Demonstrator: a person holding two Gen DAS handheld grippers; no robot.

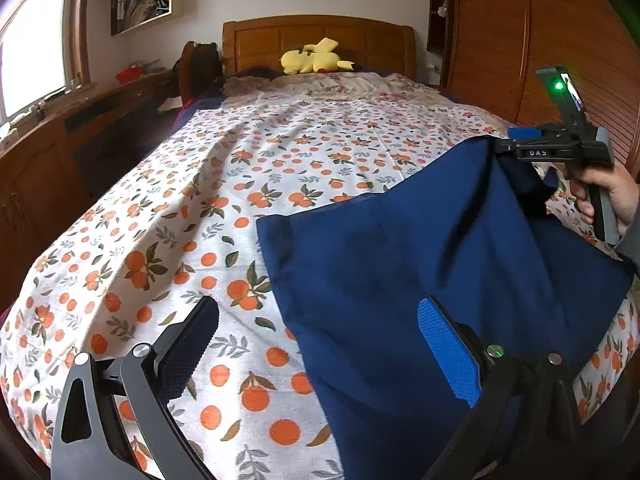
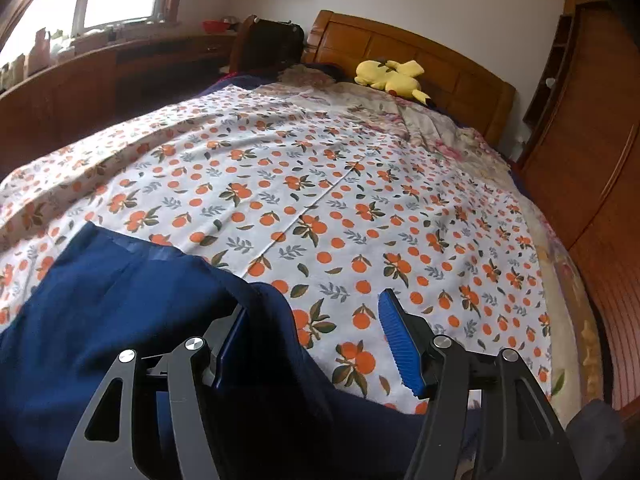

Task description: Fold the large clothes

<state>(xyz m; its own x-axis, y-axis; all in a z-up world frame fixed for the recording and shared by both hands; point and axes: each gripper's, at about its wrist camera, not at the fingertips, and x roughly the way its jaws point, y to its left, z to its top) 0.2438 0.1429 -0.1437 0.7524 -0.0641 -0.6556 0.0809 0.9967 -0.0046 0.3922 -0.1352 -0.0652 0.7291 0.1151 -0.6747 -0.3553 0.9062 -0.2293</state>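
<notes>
A large navy blue garment (image 1: 400,248) lies spread on the near right part of the bed, over the orange-print sheet (image 1: 200,200). My left gripper (image 1: 320,348) is open: its blue right pad hovers over the garment's near part, its left finger over bare sheet. My right gripper (image 1: 500,146), held by a hand (image 1: 608,196), sits at the garment's raised far right corner. In the right wrist view the right gripper (image 2: 316,344) is open, with a fold of the garment (image 2: 100,300) resting against its left finger while the right pad stands free.
The bed's wooden headboard (image 1: 320,36) and a yellow plush toy (image 1: 312,58) are at the far end, with crumpled floral bedding below them. A wooden wardrobe (image 1: 500,40) lines the right side. A long wooden desk (image 1: 60,140) under the window runs along the left.
</notes>
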